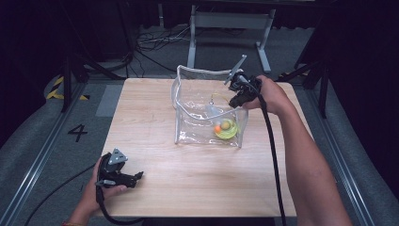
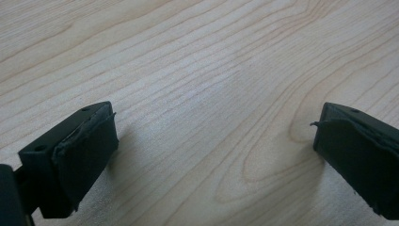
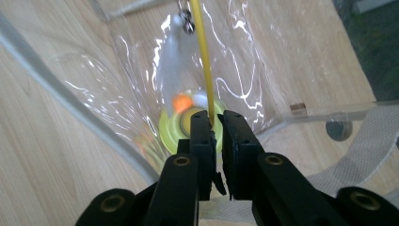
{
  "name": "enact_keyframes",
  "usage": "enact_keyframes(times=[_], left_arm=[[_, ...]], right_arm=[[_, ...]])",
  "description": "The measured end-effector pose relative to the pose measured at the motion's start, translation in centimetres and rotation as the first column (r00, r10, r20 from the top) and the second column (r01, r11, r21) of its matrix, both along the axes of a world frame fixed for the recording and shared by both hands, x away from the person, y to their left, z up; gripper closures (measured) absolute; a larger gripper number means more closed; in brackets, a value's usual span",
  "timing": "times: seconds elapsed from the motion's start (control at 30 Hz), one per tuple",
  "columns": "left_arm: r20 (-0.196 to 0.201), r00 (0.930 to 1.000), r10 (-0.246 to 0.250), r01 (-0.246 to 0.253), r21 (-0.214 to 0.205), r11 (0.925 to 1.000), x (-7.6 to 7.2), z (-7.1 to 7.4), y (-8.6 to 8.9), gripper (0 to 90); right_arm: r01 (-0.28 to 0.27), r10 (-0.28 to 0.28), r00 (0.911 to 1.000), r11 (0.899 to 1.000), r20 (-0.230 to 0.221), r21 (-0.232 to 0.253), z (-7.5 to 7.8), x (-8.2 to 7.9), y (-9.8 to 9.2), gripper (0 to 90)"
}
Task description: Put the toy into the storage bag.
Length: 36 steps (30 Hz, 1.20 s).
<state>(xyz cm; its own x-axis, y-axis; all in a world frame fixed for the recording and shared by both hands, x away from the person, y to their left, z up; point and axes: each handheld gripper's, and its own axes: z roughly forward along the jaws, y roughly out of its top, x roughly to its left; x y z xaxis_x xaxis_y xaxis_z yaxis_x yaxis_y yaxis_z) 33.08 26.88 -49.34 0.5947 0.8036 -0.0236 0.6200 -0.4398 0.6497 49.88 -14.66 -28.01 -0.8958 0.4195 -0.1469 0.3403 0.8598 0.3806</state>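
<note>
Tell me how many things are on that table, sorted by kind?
Clear bag: 1
Yellow toy with its yellow wand, inside the bag: 1
Hand-held grippers, left gripper and right gripper: 2
Total: 4

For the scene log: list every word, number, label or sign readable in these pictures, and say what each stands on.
"4": a black numeral marked on the grey floor left of the wooden table, seen in the high view.
No readable text on the clear bag, the yellow toy inside it, or the grippers.
</note>
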Motion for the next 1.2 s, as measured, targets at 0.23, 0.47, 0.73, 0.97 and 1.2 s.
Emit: enact_keyframes(times=[0.23, 0.47, 0.73, 0.97, 1.2], left_arm=[[0.003, 1.0000, 0.002, -0.002, -0.001, 1.0000, 0.0, 0.0, 0.0, 0.6], [0.003, 1.0000, 0.002, -0.002, 0.000, 1.0000, 0.0, 0.0, 0.0, 0.6], [0.001, 1.0000, 0.001, -0.001, 0.000, 1.0000, 0.0, 0.0, 0.0, 0.5], [0.002, 1.0000, 0.002, -0.002, 0.000, 1.0000, 0.0, 0.0, 0.0, 0.5], [0.003, 1.0000, 0.002, -0.002, 0.001, 1.0000, 0.0, 0.0, 0.0, 0.5]], right_arm=[[0.025, -0.029, 0.9964, 0.999, 0.080, 0.048, 1.0, -1.1, -1.0, 68.0], [0.021, -0.031, 0.9916, 0.996, 0.126, 0.083, 1.7, -2.1, -1.3, 59.2], [0.045, -0.064, 0.9785, 0.994, 0.196, 0.103, 2.5, -3.2, -2.0, 48.4], [0.069, -0.097, 0.9705, 0.989, 0.221, 0.132, 2.8, -3.7, -3.2, 42.6], [0.076, -0.113, 0.9632, 0.985, 0.244, 0.158, 2.9, -4.7, -4.6, 35.8]])
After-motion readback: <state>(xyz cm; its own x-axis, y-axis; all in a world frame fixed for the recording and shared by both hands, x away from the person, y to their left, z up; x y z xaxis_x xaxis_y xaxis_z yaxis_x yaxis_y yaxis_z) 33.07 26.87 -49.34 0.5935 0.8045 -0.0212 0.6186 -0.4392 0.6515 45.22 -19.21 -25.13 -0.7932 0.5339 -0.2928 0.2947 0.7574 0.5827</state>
